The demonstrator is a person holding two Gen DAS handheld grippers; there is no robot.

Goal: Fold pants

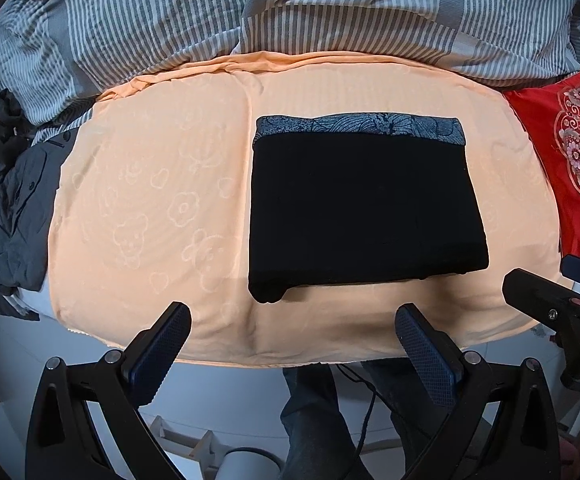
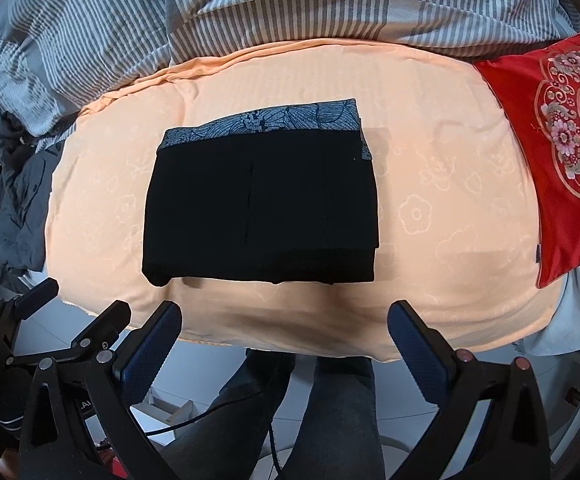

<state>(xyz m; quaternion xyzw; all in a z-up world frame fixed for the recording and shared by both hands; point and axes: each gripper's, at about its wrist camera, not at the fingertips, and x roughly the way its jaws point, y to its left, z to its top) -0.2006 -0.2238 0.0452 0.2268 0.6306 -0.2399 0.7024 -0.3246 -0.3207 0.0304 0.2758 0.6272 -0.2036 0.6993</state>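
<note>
The black pants [image 1: 364,212] lie folded into a compact rectangle on the peach blanket [image 1: 149,200], with a grey patterned waistband [image 1: 358,126] along the far edge. They also show in the right wrist view [image 2: 259,212]. My left gripper [image 1: 292,320] is open and empty, held back from the near edge of the pants. My right gripper [image 2: 283,316] is open and empty, also short of the near edge. The right gripper shows at the right edge of the left wrist view [image 1: 550,300].
A grey striped duvet [image 1: 249,12] is bunched along the far side. A red embroidered cushion [image 2: 562,148] lies at the right. Dark grey clothes [image 1: 9,208] are heaped at the left. The bed's near edge drops to a pale floor, where the person's legs [image 2: 310,420] stand.
</note>
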